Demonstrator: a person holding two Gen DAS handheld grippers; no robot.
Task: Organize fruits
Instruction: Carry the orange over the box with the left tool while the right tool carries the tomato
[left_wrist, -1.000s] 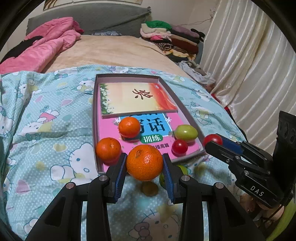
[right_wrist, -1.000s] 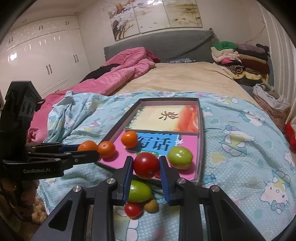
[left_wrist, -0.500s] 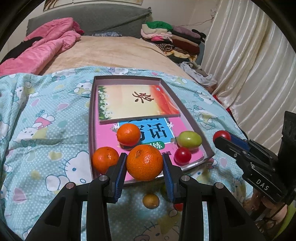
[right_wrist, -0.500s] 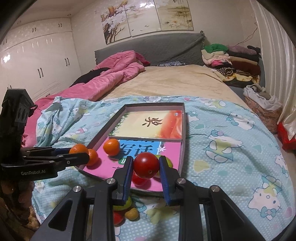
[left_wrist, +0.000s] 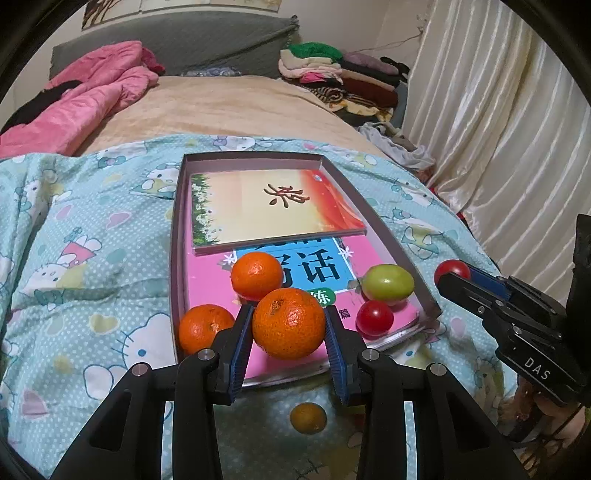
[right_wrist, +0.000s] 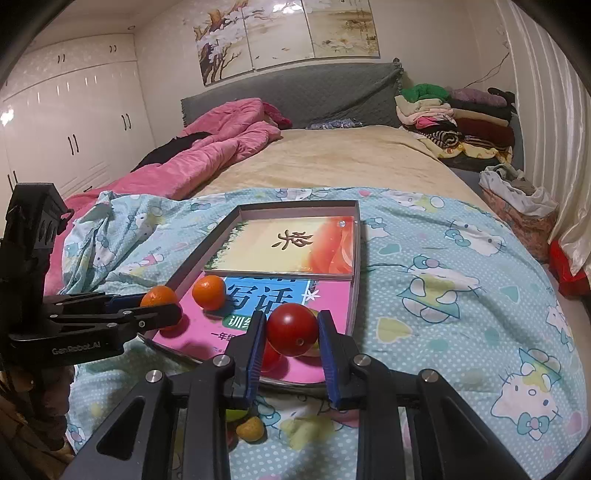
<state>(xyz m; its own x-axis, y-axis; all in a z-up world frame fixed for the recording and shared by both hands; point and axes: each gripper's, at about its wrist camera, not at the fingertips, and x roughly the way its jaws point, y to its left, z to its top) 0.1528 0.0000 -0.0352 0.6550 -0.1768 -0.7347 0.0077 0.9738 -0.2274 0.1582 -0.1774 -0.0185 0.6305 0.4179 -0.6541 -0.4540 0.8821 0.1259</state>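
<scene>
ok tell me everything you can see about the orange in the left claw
The orange is round and bright, with dimpled, slightly glossy peel and a small brown blemish near its top left. The left claw is shut on it, a blue pad pressing each side. It is held off the bedding, in front of the near edge of the shallow box. Only the pads appear to touch it.
</scene>
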